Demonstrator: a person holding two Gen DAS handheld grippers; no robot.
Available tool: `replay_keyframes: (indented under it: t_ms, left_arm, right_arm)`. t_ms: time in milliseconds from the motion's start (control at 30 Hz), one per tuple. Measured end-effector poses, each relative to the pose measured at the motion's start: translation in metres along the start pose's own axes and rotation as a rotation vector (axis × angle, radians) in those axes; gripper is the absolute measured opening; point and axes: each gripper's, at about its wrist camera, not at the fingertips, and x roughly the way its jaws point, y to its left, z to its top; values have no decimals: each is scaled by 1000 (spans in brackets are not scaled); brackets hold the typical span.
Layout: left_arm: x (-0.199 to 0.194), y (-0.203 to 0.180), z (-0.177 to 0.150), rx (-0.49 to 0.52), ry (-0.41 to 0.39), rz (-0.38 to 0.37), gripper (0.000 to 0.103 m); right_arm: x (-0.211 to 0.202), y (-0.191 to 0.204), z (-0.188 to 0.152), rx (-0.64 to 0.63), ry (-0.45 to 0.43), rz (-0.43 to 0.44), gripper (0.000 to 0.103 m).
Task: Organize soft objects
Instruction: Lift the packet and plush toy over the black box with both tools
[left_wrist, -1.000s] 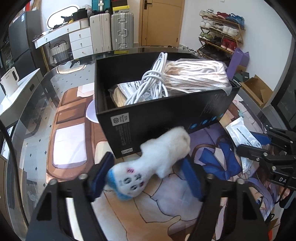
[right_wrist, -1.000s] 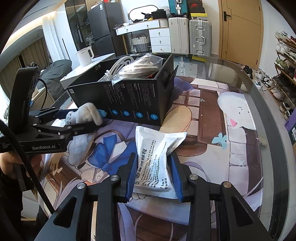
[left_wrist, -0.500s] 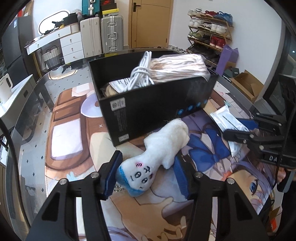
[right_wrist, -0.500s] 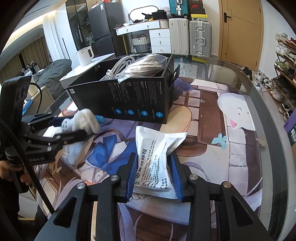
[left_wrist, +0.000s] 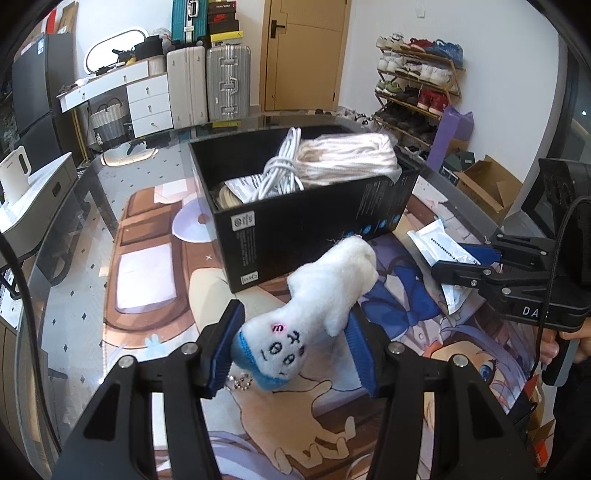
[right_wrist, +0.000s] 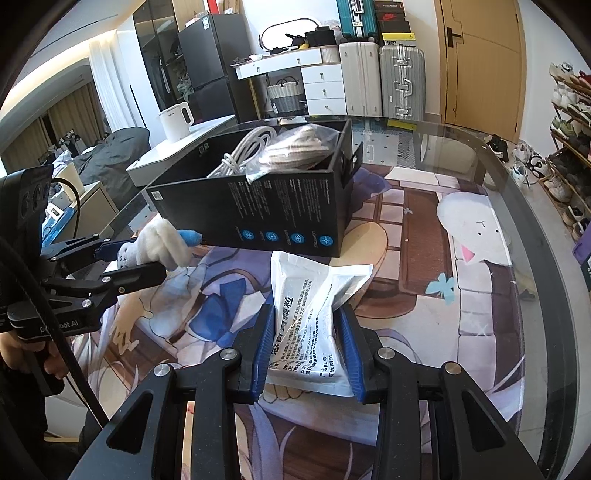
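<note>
Left wrist view: plush toy (left_wrist: 314, 314) clamped between left gripper (left_wrist: 291, 350) jaws.

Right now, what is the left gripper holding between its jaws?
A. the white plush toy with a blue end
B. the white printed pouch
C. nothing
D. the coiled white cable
A: the left gripper has its blue pads pressed on the white plush toy, just in front of the black box; the white printed pouch sits in the right gripper.
</note>
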Motion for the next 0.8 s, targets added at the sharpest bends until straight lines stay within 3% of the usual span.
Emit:
replay_keyframes:
  t_ms: [800]
  left_arm:
    - [-38, 15, 15, -74, -130, 21, 54]
  right_arm:
    - [-54, 36, 32, -63, -134, 23, 35]
